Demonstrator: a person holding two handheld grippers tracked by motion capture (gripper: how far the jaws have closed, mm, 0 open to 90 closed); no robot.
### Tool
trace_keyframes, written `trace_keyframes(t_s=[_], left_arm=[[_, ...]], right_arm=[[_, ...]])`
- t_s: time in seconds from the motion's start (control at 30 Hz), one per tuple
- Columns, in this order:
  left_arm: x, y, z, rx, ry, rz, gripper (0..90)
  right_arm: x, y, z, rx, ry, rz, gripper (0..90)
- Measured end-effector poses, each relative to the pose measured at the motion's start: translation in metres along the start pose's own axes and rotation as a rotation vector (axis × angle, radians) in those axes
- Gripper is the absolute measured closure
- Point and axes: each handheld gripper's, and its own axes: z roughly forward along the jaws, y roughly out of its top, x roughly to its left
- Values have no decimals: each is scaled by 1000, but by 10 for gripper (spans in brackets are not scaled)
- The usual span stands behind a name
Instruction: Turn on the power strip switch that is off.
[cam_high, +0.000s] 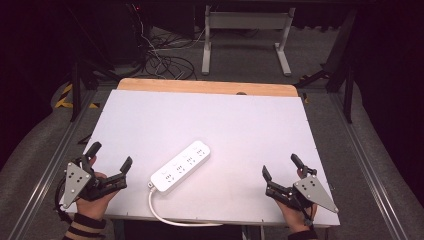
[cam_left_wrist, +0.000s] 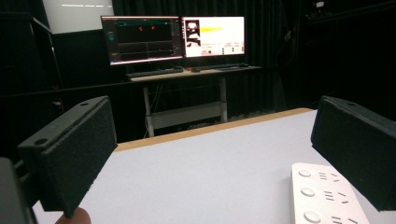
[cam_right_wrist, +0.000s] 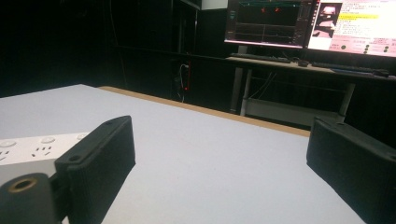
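Dark room, black curtains, cables on floor. One white-topped table (cam_high: 210, 120) with wooden far edge. One desk (cam_left_wrist: 187, 74) beyond, two lit monitors (cam_left_wrist: 142, 39). One white power strip (cam_high: 181, 166) near front centre, between left gripper (cam_high: 111, 155) and right gripper (cam_high: 279, 165), both spread wide, holding nothing.

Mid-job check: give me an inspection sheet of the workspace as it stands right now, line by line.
Surface: white board over a wooden table top, lying flat.
Job's things: white power strip, diagonal, near the front edge.
Clutter: nothing seen.
Grippers: left gripper open, right gripper open, both empty, one on each side of the strip.
Cables: the strip's white cord loops off the front edge; dark floor cables beyond the table.
Surroundings: desk with two lit monitors, dark curtains.
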Motion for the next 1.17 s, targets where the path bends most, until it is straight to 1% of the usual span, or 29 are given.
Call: trace_keyframes(t_s=[0.07, 0.13, 0.2, 0.27, 0.5, 0.57, 0.63, 0.7, 0.73, 0.93, 1.17], left_arm=[[0, 0, 0, 0, -2, 1, 9], [0, 0, 0, 3, -3, 4, 9], [0, 0, 0, 3, 3, 6, 9], [0, 0, 0, -1, 4, -3, 9], [0, -1, 1, 4, -2, 1, 9], [0, -1, 1, 5, -2, -8, 9], [0, -1, 1, 7, -1, -9, 9], [1, -1, 1, 10, 1, 1, 9], [0, -1, 1, 9, 0, -7, 9], [1, -1, 1, 12, -1, -6, 9], [4, -2, 1, 12, 10, -15, 9]], right_arm=[[0, 0, 0, 4, 0, 1, 84], [1, 0, 0, 3, -2, -8, 84], [1, 0, 0, 4, -4, -9, 84], [1, 0, 0, 5, -2, -9, 84], [0, -1, 0, 4, 1, -3, 84], [0, -1, 0, 5, 2, -3, 84], [1, -1, 0, 6, -1, -5, 84], [1, -1, 0, 6, -1, -8, 84], [1, -1, 0, 5, -1, -6, 84], [0, -2, 0, 4, -1, -2, 84], [0, -3, 2, 7, 7, -4, 84]])
